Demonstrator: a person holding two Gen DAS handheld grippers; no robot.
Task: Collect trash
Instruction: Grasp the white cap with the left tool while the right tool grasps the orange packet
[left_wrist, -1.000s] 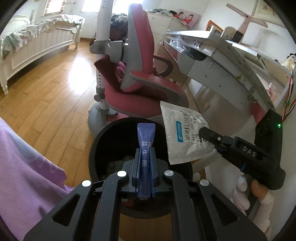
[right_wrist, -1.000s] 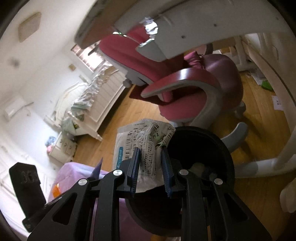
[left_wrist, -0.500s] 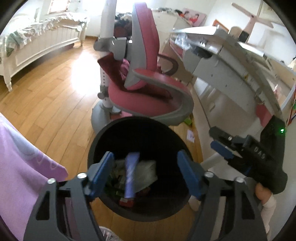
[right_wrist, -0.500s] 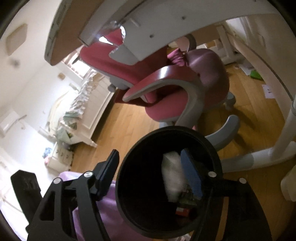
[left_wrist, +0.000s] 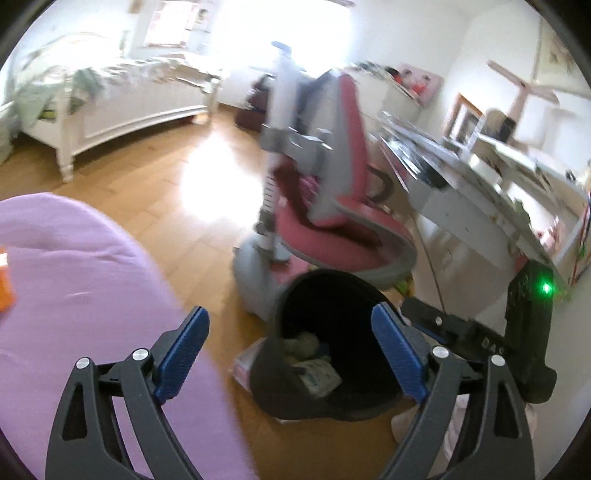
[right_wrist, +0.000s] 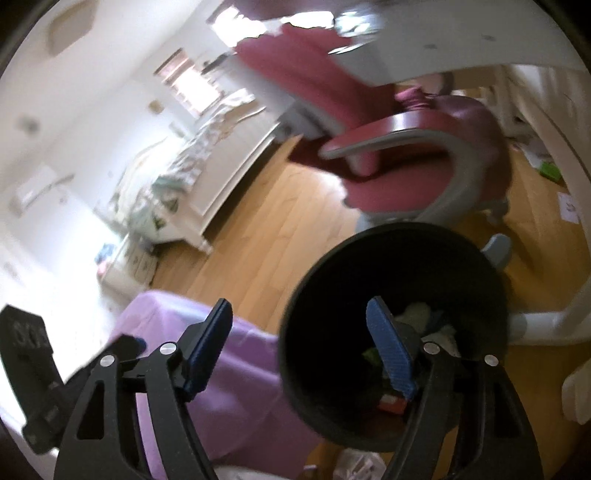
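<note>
Hovering beside the bin (left_wrist: 332, 347), both hand-held grippers, left (left_wrist: 291, 354) and right (right_wrist: 299, 347), are gaping wide, empty; wrappers (left_wrist: 317, 374) are lying inside.

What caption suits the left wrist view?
Open left tongs above black trash bin holding discarded wrappers, pink chair behind.

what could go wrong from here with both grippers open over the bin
1. The bin stands close against the chair base and the purple cover, so a swinging gripper may knock it.
2. The left gripper and right gripper hang close together, so they may collide.
3. A pink packet lies on the floor beside the bin and is easily missed.
</note>
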